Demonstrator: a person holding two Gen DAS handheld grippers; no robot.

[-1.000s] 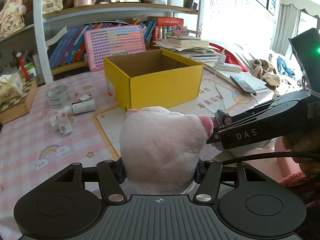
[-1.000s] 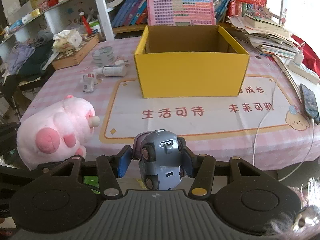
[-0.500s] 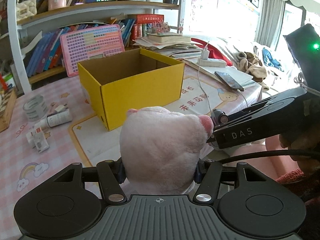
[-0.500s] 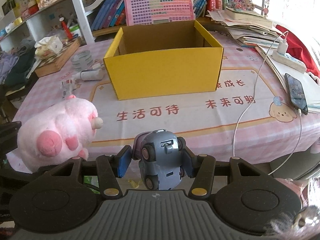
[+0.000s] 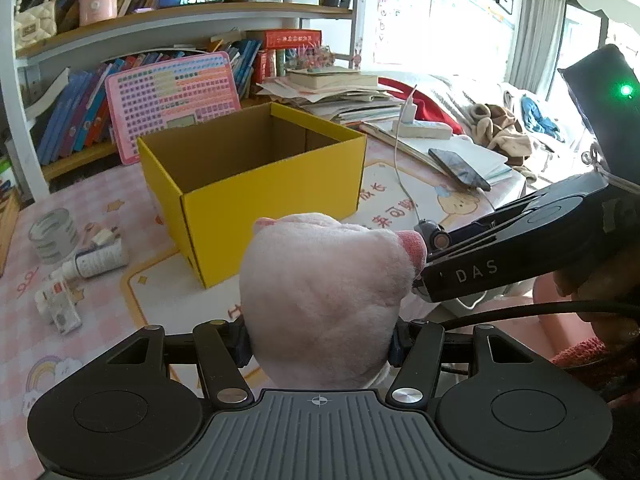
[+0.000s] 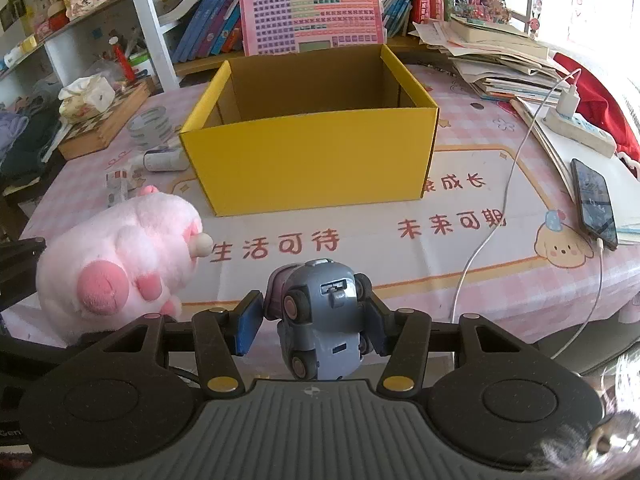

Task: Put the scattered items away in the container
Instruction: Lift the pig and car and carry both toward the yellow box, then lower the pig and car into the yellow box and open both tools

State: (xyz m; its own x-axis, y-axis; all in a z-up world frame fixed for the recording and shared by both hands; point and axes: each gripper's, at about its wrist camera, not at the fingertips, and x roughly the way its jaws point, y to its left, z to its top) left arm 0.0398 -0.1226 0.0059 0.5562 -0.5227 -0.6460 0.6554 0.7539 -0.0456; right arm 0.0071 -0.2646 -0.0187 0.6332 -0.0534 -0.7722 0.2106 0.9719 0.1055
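Observation:
My left gripper (image 5: pixel 320 344) is shut on a pink plush pig (image 5: pixel 324 296), held above the table's near edge. The pig also shows at the left of the right wrist view (image 6: pixel 120 264). My right gripper (image 6: pixel 310 320) is shut on a small grey toy car (image 6: pixel 320 316), held upright. The open yellow cardboard box (image 6: pixel 308 160) stands mid-table, ahead of both grippers; it also shows in the left wrist view (image 5: pixel 256 184), and what I see of its inside is empty. The right gripper's body (image 5: pixel 520 248) is close beside the pig in the left wrist view.
A tape roll (image 5: pixel 54 234), a white tube (image 5: pixel 100 260) and a small white packet (image 5: pixel 60 306) lie left of the box. A phone (image 6: pixel 594 200) on a charging cable, a power strip (image 6: pixel 576 128) and stacked papers are at the right. Bookshelves and a pink board (image 6: pixel 312 16) stand behind.
Both grippers have moved forward and closer to the yellow box, which now looks larger. Both still hold their toys.

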